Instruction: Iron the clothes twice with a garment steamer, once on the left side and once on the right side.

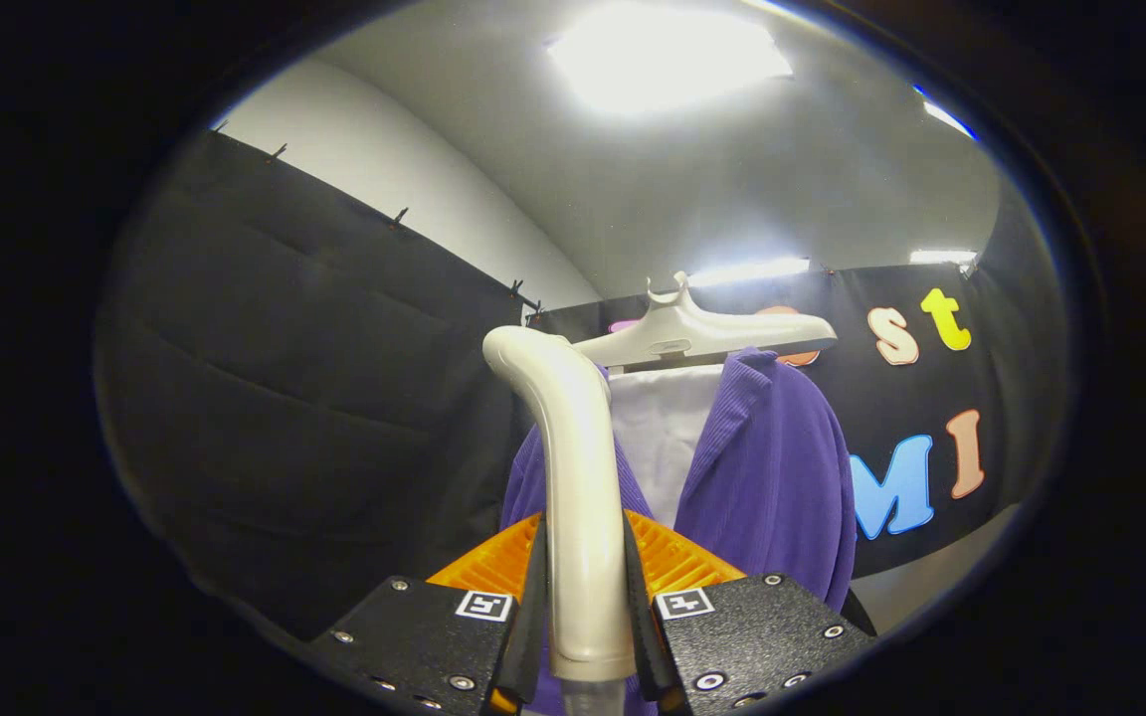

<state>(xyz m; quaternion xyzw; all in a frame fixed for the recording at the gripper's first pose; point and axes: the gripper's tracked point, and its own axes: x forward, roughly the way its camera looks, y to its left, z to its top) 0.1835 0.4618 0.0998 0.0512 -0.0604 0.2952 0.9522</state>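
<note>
Between the two fingers of the gripper (pixel 585 597), at six o'clock, stands the cream plastic handle of the garment steamer (pixel 578 497), its curved neck rising toward twelve o'clock and bending over to the eleven o'clock side; the jaws are clamped on its shaft, one finger pressing each flank. Beyond the handle, from about twelve to two o'clock, hangs the purple ribbed jacket (pixel 777 477) over a white inner panel (pixel 658 428), carried on a pale plastic hanger (pixel 702 333) against the black cloth wall (pixel 285 398). The steamer head's face is turned away, so whether it touches the fabric cannot be told; it appears level with the collar on the nine o'clock side of the garment.

Judging from this, a pass down one side is about to run or just starting. The risks: the smooth, rounded handle could twist in the grip and turn the head off the cloth; pushing too hard could swing the jacket on its hanger; and drifting toward three o'clock would blur the two separate passes
</note>
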